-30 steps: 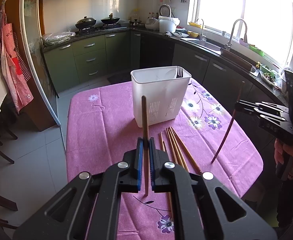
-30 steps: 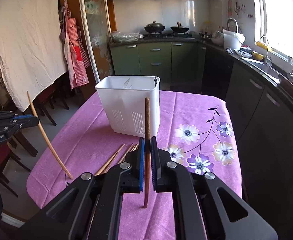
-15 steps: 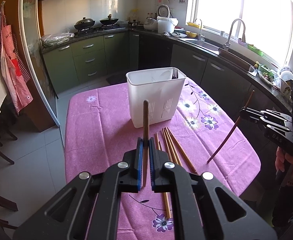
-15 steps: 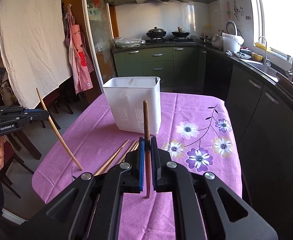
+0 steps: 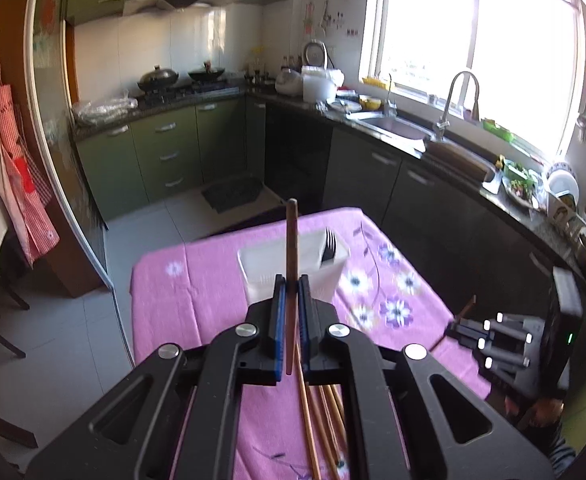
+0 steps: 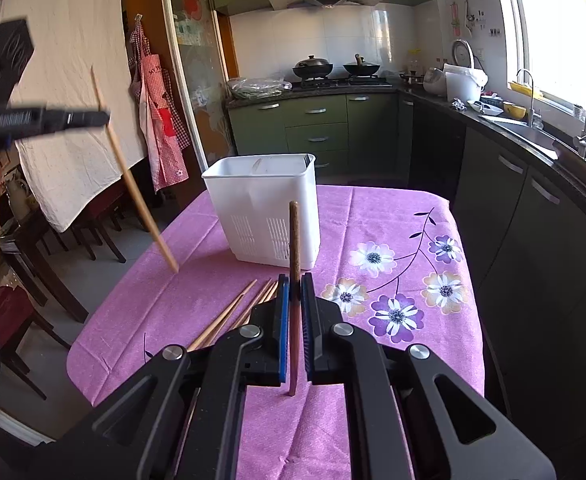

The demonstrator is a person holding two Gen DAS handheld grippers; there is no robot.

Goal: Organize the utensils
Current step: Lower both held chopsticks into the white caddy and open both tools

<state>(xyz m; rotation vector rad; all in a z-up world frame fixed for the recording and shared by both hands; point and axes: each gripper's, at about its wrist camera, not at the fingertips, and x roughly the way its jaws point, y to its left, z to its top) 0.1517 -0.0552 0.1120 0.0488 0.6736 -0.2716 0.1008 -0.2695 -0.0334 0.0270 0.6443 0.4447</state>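
A white slotted utensil holder (image 6: 253, 200) stands at the far end of the purple floral tablecloth (image 6: 393, 220); a fork (image 5: 330, 240) sticks up in it. My left gripper (image 5: 291, 280) is shut on a wooden chopstick (image 5: 291, 236) held upright, above and just short of the holder (image 5: 261, 258). In the right wrist view the left gripper (image 6: 105, 117) hangs high at the left, its chopstick (image 6: 141, 200) slanting down over the table's left edge. My right gripper (image 6: 295, 280) is shut on a dark brown chopstick (image 6: 294, 240), upright in front of the holder. Several loose chopsticks (image 6: 233, 312) lie on the cloth.
Dark chairs (image 6: 53, 264) stand close to the table's left side. Green cabinets and a counter with a sink (image 5: 397, 126) run along the back and right. The table's right edge (image 6: 473, 280) drops off beside the dark cabinet fronts.
My left gripper has risen with its chopstick, so the holder now sits lower in its view and the stick's lower end is up off the cloth. The right gripper has hardly moved.
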